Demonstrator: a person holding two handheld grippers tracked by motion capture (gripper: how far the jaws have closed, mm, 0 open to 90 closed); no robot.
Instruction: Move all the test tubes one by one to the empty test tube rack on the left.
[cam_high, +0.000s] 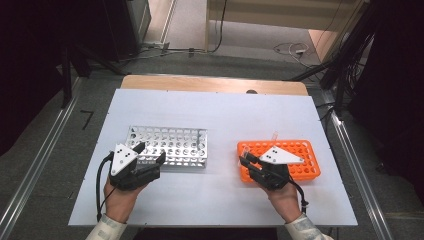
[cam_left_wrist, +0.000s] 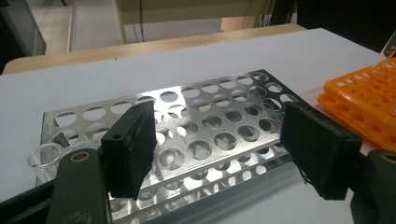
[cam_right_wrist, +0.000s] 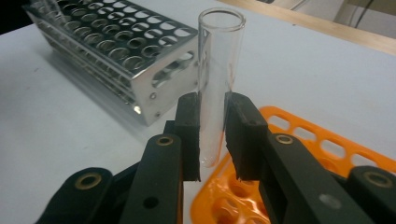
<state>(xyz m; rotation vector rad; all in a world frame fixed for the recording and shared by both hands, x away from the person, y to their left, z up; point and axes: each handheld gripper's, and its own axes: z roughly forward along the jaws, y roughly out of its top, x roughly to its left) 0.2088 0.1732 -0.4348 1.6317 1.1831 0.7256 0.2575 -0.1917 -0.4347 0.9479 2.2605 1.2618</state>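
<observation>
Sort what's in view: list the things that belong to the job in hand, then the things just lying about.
In the job:
- glass tube, clamped upright in the right gripper
- orange rack, under the tube
- metal rack, one tube already in its corner
- left gripper, open over the metal rack

Lying about:
- cables on the floor beyond the table

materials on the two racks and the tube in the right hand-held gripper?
Silver rack: looks like sheet metal, bright and reflective, with punched round holes and folded edges. Orange rack: probably moulded plastic, uniform colour, slight gloss. Test tube: clear and see-through with a rounded bottom; glass or clear plastic, can't tell which. The right hand-held gripper clamps it between black pads.
</observation>
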